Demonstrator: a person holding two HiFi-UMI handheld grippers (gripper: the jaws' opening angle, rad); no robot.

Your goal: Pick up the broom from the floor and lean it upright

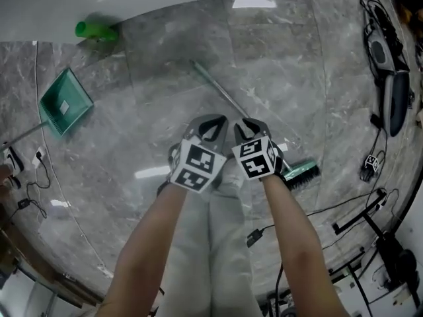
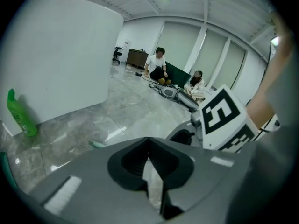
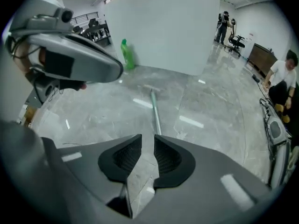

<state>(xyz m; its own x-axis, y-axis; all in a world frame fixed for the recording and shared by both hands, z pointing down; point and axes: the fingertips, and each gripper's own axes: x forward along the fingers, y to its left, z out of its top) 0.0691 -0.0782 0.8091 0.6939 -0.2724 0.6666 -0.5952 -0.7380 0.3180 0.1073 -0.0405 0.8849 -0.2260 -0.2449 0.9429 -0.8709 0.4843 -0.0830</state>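
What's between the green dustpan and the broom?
Just bare floor lies between the dustpan and the broom; the head view shows it.

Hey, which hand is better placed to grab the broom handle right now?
Right. The right gripper has open jaws lined up on the broom handle just ahead; the left gripper is shut and aimed beside it.

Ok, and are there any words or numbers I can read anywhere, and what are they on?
No words or numbers can be read in these pictures.
Left marker cube and right marker cube: only black-and-white square patterns, no letters.
Dustpan: a small white sticker, too small to read.
Green bottle: no label can be made out.
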